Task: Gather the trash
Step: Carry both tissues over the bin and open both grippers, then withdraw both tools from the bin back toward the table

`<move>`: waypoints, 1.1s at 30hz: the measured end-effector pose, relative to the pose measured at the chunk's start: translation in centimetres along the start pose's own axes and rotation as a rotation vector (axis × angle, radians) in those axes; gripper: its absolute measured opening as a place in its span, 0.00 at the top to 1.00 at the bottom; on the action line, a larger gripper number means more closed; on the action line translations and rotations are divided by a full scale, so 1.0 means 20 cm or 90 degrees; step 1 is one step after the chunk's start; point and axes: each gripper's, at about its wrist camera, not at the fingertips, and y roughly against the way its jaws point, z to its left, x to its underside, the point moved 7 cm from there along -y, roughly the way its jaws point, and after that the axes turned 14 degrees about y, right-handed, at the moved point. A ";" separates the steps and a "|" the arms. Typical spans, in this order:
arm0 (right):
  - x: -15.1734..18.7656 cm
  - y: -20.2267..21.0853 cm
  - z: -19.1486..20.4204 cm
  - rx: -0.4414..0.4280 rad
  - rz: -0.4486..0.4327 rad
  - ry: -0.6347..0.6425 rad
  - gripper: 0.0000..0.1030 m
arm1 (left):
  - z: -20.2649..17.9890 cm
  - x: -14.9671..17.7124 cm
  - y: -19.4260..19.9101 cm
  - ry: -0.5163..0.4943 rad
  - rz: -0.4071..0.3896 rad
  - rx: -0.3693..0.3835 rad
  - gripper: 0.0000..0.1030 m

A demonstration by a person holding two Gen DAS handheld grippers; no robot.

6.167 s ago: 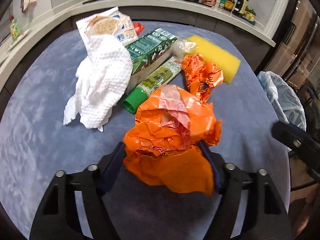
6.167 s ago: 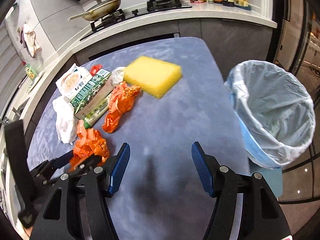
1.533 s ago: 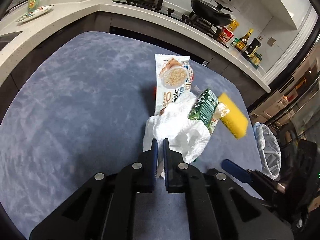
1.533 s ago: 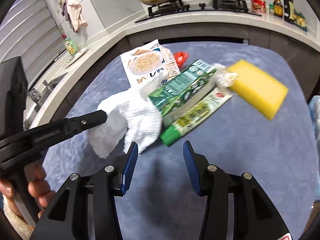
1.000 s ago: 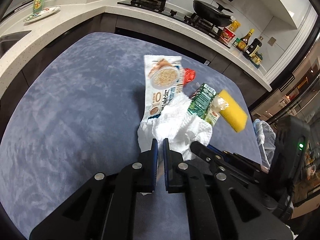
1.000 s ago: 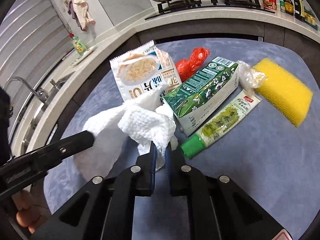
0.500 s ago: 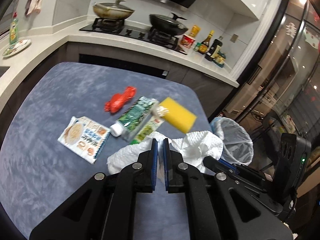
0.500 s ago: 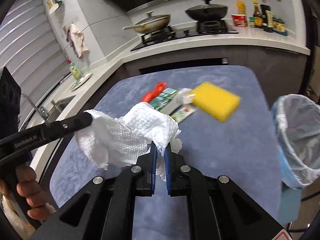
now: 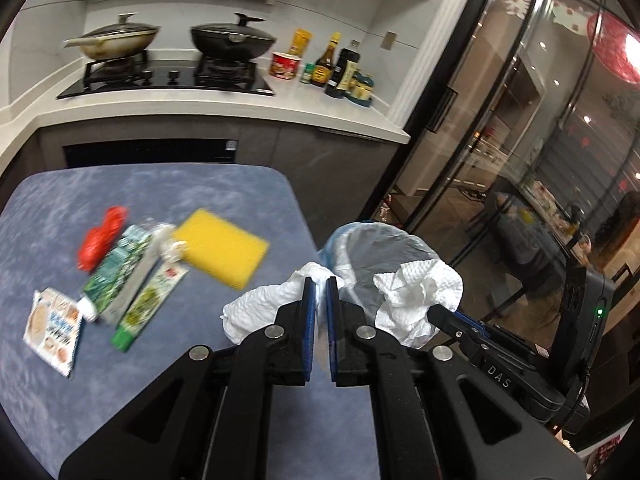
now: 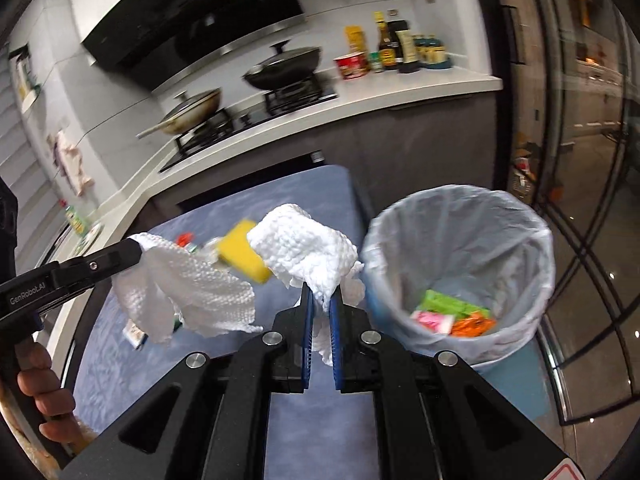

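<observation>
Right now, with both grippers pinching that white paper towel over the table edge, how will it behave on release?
The paper towel is probably floppy: it sags between the left gripper and right gripper. Likely very light, so it may flutter rather than drop straight. One end hangs short of the trash bin, so it could snag the rim.

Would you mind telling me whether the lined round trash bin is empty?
Not empty. The lined round trash bin holds green, pink and orange wrappers at its bottom; it is far from full.
</observation>
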 end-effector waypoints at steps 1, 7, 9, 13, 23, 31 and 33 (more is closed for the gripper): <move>0.00 0.00 -0.05 0.010 0.000 -0.006 0.93 | -0.05 -0.01 -0.04 -0.007 0.002 0.006 0.95; -0.01 -0.05 -0.41 0.069 0.008 -0.051 0.93 | -0.34 -0.04 -0.31 -0.056 0.024 0.032 0.95; -0.01 -0.09 -0.51 0.082 0.015 -0.062 0.93 | -0.42 -0.04 -0.40 -0.068 0.037 0.043 0.95; -0.01 -0.17 -0.65 0.100 0.027 -0.078 0.93 | -0.54 -0.03 -0.59 -0.081 0.051 0.050 0.95; 0.04 -0.33 -0.81 0.120 0.059 -0.095 0.82 | -0.63 0.03 -0.93 -0.076 0.098 0.043 0.95; 0.04 -0.27 -0.84 0.140 0.038 -0.106 0.59 | -0.65 0.07 -1.00 -0.075 0.085 0.028 0.48; 0.03 -0.25 -0.83 0.143 0.034 -0.107 0.57 | -0.65 0.07 -0.98 -0.082 0.081 0.023 0.48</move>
